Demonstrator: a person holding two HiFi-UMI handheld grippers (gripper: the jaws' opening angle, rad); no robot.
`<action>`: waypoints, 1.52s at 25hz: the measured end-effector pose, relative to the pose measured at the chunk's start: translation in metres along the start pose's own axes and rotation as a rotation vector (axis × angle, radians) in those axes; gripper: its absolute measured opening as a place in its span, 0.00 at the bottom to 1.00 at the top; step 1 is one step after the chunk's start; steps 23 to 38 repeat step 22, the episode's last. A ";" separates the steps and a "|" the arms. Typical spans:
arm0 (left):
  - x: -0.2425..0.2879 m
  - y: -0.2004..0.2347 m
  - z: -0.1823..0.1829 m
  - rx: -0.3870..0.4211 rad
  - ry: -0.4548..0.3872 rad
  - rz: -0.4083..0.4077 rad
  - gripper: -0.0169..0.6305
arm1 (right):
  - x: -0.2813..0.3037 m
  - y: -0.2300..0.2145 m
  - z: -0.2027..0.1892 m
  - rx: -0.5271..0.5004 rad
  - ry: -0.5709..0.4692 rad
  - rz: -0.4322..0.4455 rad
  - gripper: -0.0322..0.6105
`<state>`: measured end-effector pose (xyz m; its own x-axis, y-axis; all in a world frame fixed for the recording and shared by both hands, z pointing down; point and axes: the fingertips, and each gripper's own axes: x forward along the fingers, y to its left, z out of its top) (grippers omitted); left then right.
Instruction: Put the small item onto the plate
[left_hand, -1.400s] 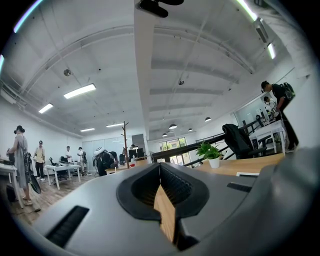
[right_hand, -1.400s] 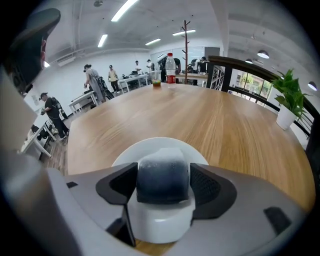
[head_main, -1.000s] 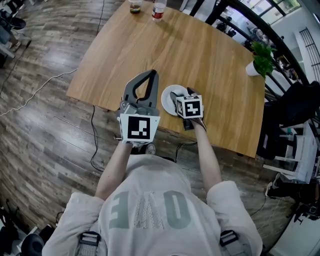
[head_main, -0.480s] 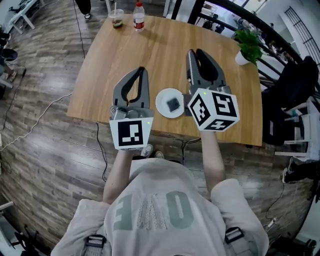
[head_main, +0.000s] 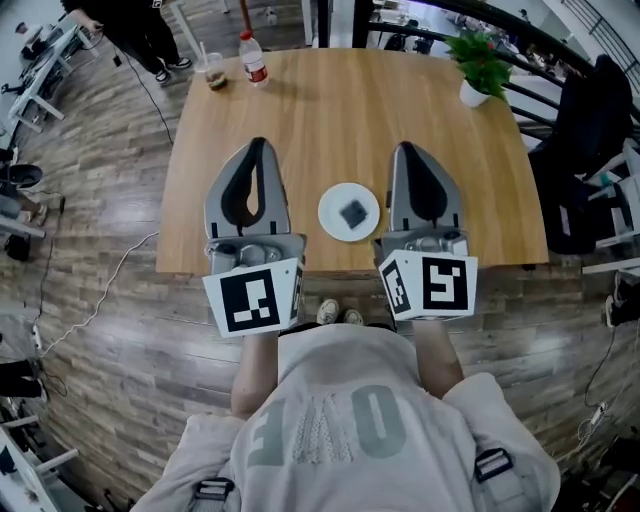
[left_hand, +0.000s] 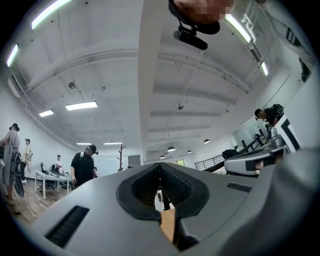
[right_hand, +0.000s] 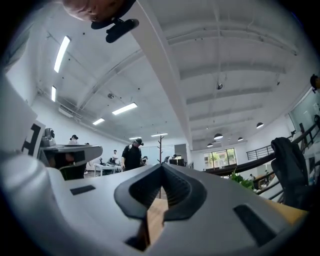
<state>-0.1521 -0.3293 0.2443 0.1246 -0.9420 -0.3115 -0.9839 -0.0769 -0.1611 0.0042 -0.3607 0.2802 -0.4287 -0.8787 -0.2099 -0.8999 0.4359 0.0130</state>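
The person is holding the left gripper (head_main: 257, 143) and the right gripper (head_main: 405, 148) over the near part of the counter (head_main: 330, 110). Each one's fingers are pressing together on nothing (only a sliver of wood is showing between them). Between the two grippers, the white plate (head_main: 329, 222) is sitting on the counter, and the small dark item (head_main: 351, 213) is lying at its middle, apart from both. Farther off, a bottle (head_main: 253, 58), a cup (head_main: 213, 72) and a potted plant (head_main: 478, 62) are standing near the far edge.
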 end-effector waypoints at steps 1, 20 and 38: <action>0.002 -0.001 0.001 -0.002 -0.001 -0.007 0.04 | -0.002 0.000 -0.003 0.007 0.009 0.002 0.08; 0.009 -0.036 -0.008 -0.024 0.018 -0.097 0.04 | -0.014 -0.020 -0.014 0.004 0.050 -0.018 0.08; 0.009 -0.036 -0.008 -0.023 0.022 -0.095 0.04 | -0.014 -0.020 -0.016 -0.005 0.055 -0.013 0.08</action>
